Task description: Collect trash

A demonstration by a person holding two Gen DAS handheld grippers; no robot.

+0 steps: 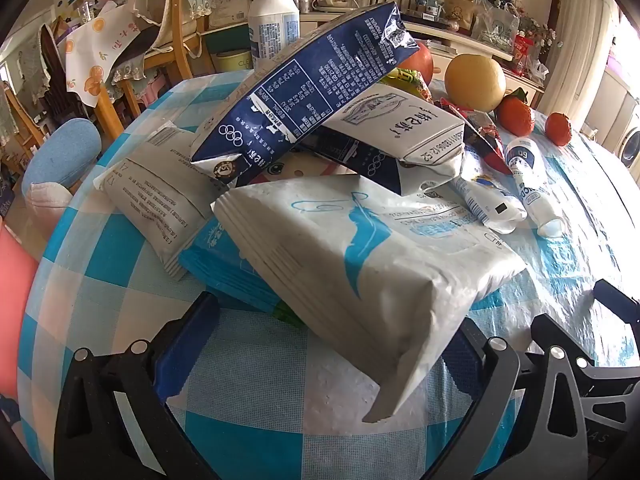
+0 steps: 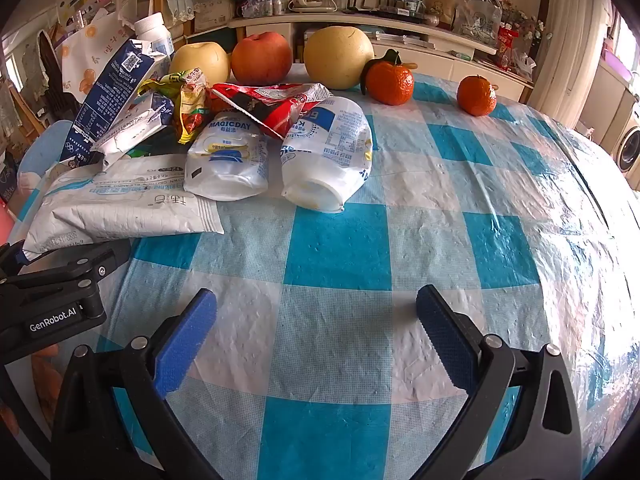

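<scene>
- Worktop (image 2: 340, 240), blue-check cloth: trash heap at left (fruit row behind).
- White tissue pack (image 1: 360, 248) fronts heap; navy milk carton (image 1: 304, 92) leans above; two crushed bottles (image 2: 280, 160) beside.
- Left claw (image 1: 328, 340): spread wide, straddling tissue pack corner, contact unclear.
- Right claw (image 2: 316, 328): spread wide, holding nothing, over bare cloth.

— What's between your left gripper (image 1: 324, 344) fingers?

— Your jaws stand spread, and the near end of the white wipes pack (image 1: 360, 264) lies between them on the checked tablecloth (image 1: 248, 392).

— And behind it?

— You see a blue pack (image 1: 224, 268) under it, a grey pack (image 1: 160, 204) to the left, and a navy milk carton (image 1: 304, 92) leaning on a white carton (image 1: 404, 128).
</scene>
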